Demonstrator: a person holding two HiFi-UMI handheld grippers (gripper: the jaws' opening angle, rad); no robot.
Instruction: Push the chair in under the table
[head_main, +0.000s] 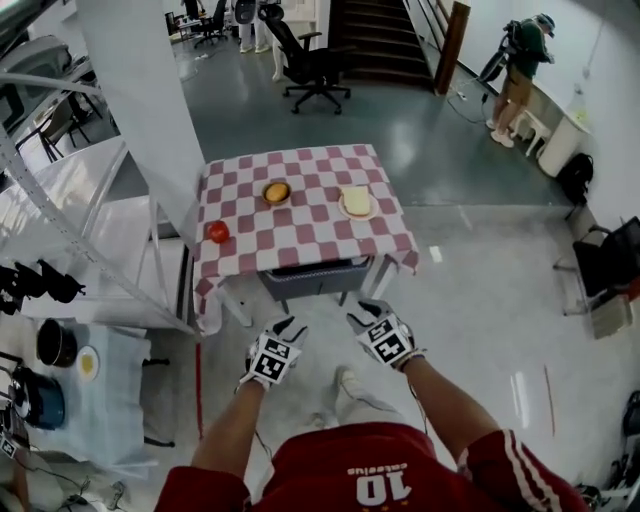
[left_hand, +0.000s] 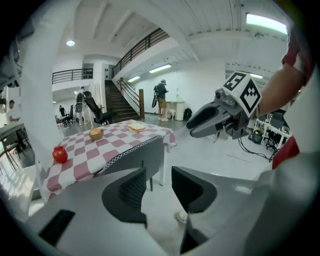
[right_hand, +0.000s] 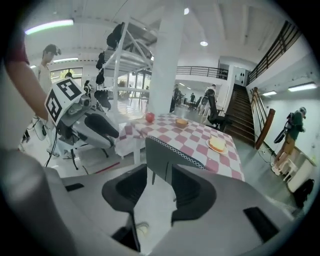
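Note:
A grey chair (head_main: 315, 276) stands tucked under the front edge of a table (head_main: 300, 235) with a red and white checked cloth; only its backrest shows. My left gripper (head_main: 287, 326) and right gripper (head_main: 361, 313) hover side by side just short of the backrest, clear of it. Each is open, and nothing lies between the fingers of either. In the left gripper view the chair back (left_hand: 138, 155) lies beyond the left gripper (left_hand: 159, 187), with the right gripper (left_hand: 220, 118) at upper right. The right gripper view shows the chair back (right_hand: 168, 158) past the right gripper (right_hand: 160, 187) and the left gripper (right_hand: 86, 123) at left.
On the table are a tomato (head_main: 217, 232), a bowl (head_main: 276, 192) and a plate with a sandwich (head_main: 357, 203). A white pillar (head_main: 145, 110) and metal frame stand left of the table. A low table with pots (head_main: 58, 345) is at lower left. An office chair (head_main: 310, 62) and a person (head_main: 522, 60) are far behind.

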